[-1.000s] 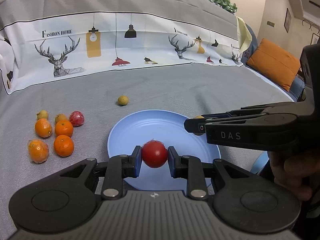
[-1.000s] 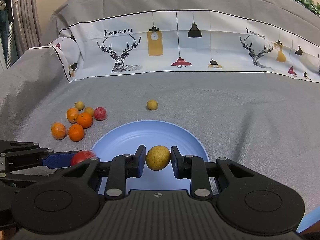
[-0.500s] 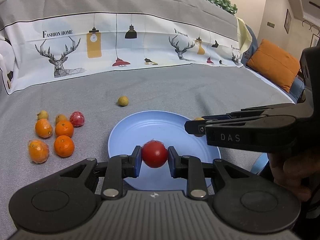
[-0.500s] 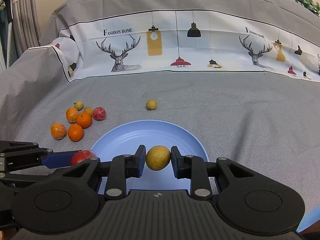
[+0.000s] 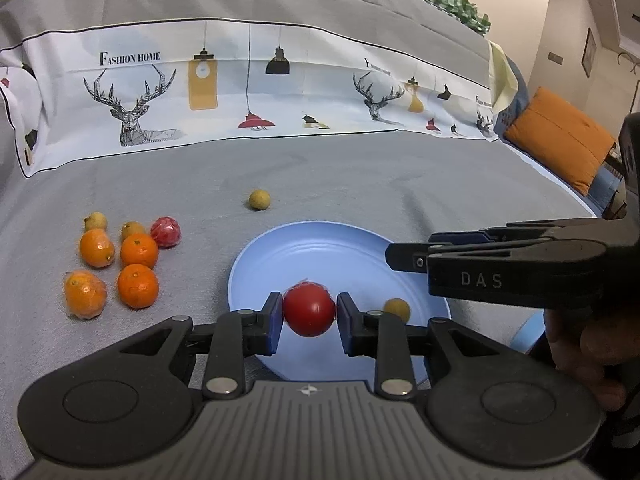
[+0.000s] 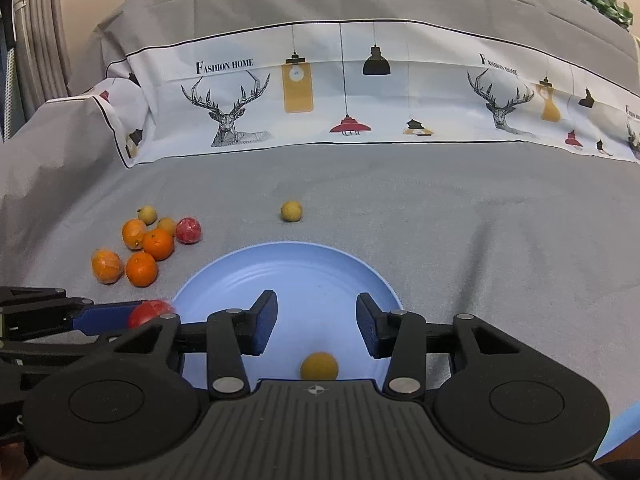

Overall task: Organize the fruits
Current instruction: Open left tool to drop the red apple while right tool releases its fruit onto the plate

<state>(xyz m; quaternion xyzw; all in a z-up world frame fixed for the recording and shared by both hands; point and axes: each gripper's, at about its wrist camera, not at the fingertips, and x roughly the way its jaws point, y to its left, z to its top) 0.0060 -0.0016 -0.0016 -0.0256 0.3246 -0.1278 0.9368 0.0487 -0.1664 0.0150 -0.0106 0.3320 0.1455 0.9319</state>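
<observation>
My left gripper (image 5: 309, 314) is shut on a red fruit (image 5: 309, 312) held just above the near part of the light blue plate (image 5: 320, 248). My right gripper (image 6: 316, 320) hangs over the same plate (image 6: 300, 264); its jaws are opening and nothing is between them. A small yellow-brown fruit (image 6: 319, 366) lies on the plate below them, also seen from the left wrist (image 5: 397, 309). To the plate's left, on the grey cloth, sits a cluster of oranges (image 5: 138, 250), small yellow fruits and a wrapped red fruit (image 5: 165, 232). Behind the plate lies a lone yellow fruit (image 5: 259, 199).
A printed white cloth with deer and lamps (image 5: 248, 92) rises behind the grey surface. An orange cushion (image 5: 560, 136) lies at the far right. A person's hand (image 5: 592, 344) grips the right gripper's handle. Another light blue edge (image 6: 624, 420) shows at the lower right.
The right gripper's jaws have spread apart and the yellow-brown fruit they held now lies on the plate. The left gripper and its red fruit have stayed put.
</observation>
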